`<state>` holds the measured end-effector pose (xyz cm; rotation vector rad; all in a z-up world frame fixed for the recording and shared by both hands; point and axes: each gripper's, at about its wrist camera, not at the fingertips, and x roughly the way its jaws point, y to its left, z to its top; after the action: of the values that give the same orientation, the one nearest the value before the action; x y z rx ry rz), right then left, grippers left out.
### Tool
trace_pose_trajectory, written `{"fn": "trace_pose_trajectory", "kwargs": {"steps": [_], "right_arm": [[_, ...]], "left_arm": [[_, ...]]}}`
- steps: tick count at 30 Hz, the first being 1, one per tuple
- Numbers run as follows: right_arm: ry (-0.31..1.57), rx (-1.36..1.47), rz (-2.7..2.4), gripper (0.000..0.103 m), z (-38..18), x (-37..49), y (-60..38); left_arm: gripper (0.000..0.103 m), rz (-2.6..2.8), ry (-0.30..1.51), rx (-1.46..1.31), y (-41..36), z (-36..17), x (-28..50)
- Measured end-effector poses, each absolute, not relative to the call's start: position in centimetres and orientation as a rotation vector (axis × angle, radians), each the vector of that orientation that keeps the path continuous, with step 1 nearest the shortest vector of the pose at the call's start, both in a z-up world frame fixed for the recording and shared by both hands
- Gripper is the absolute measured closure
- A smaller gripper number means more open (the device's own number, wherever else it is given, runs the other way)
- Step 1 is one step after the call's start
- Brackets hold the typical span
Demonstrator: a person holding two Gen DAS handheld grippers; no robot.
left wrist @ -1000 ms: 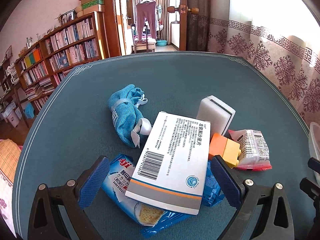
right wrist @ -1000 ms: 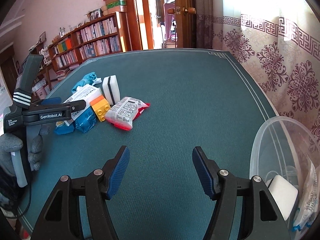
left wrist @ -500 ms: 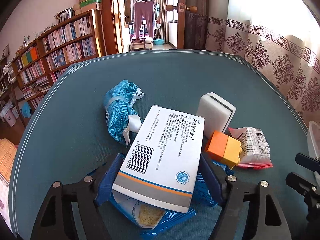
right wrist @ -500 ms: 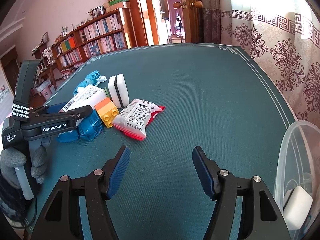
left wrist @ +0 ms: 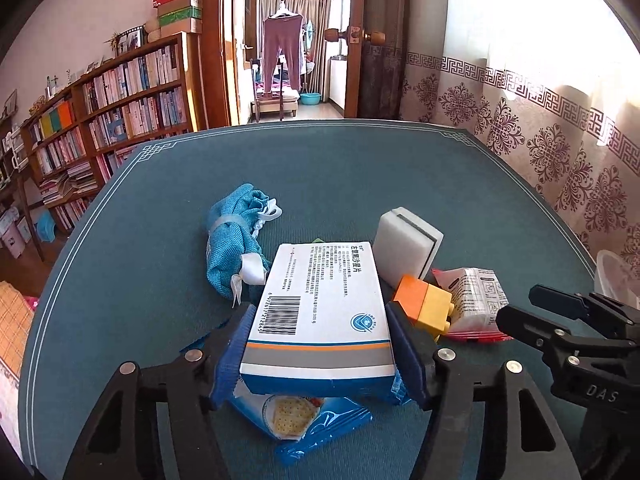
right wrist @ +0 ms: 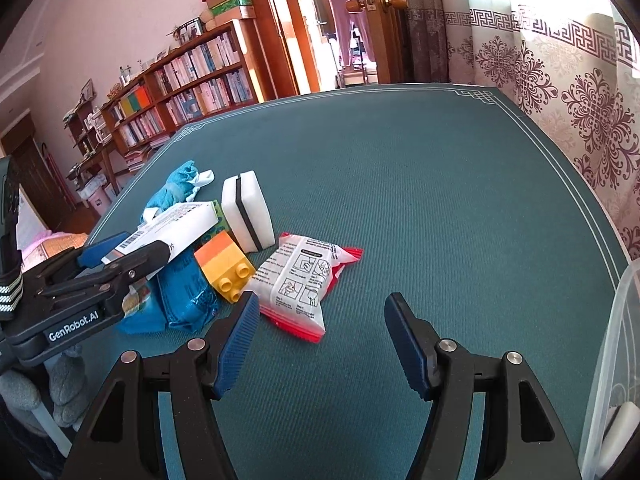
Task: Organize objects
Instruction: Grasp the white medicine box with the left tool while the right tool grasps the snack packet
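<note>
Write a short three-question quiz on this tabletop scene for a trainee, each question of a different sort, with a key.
1. True or false: the right gripper has something between its fingers.
2. What lies directly under the white medicine box? A) the white sponge B) the blue cracker packet C) the blue cloth pouch
3. Fill in: the left gripper has just been closing, and its pads now press the two long sides of the ____.

Key:
1. False; it is open over the bare green table.
2. B
3. White medicine box
</note>
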<state>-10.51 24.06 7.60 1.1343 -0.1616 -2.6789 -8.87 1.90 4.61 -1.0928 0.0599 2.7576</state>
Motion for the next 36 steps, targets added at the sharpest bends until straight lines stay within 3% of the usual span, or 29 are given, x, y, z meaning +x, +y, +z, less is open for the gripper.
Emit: {"fn": "trace_pose_trajectory", "kwargs": {"steps": [6, 9, 12, 18, 27, 29, 34, 36], "right_arm": [[-0.132, 1.142, -2.690, 0.036, 7.4, -12.9, 22.4], [-0.120, 1.160, -2.691, 0.036, 6.9, -13.6, 21.7], [-0.101, 1.180, -2.703, 0.036, 6.4, -14.1, 21.6], [-0.054, 1.191, -2.729, 0.048, 5.7, -14.0, 21.8], [-0.086, 1.182, -2.726, 0.049, 5.7, -13.4, 22.7], [-0.091, 1.181, -2.726, 0.049, 5.7, -13.5, 22.7], [-0.094, 1.180, -2.725, 0.049, 5.7, -13.6, 22.8], [-0.095, 1.180, -2.725, 0.049, 5.7, -13.5, 22.8]], "left_arm": [[0.032, 2.749, 0.015, -1.132, 1.3, 4.1, -9.3], [0.021, 2.749, 0.004, -1.139, 1.0, 3.8, -9.3], [0.019, 2.751, 0.007, -1.140, 1.0, 3.7, -9.5], [0.017, 2.759, 0.021, -1.171, 1.1, 3.2, -10.2], [0.016, 2.771, 0.087, -1.171, 1.8, 2.6, -11.2], [0.017, 2.774, 0.080, -1.167, 1.7, 2.6, -11.3], [0.037, 2.770, 0.087, -1.148, 1.4, 2.8, -11.0], [0.037, 2.763, 0.068, -1.147, 1.4, 3.0, -10.8]]}}
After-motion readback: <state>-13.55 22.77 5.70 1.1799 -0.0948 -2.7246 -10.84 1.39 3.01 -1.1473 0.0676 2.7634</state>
